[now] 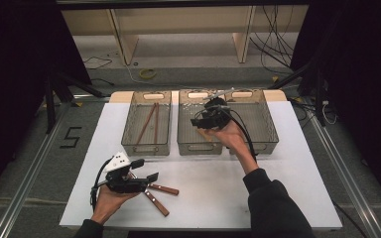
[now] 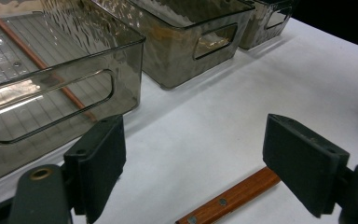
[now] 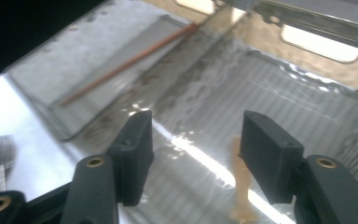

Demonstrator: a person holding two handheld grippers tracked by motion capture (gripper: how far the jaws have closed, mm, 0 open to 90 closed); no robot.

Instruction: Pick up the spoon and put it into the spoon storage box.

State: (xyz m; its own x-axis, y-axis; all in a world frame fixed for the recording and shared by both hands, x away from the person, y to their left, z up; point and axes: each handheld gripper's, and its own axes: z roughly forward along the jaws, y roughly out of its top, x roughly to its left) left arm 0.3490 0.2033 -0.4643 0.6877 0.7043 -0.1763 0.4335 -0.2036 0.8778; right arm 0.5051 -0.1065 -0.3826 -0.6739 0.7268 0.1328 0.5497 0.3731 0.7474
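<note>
High view: on the white table, three clear bins sit along the far edge, the right gripper unclenched over the middle bin, the left gripper spread astride wooden-handled knives near the front-left edge.

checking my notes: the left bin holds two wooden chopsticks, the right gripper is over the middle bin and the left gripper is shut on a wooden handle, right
Not quite. The left gripper is open, not shut: in the left gripper view its jaws stand wide apart over the white table, and the wooden handle lies untouched between them. The rest stands: two chopsticks lie in the left bin, and the right gripper is over the middle bin.
</note>
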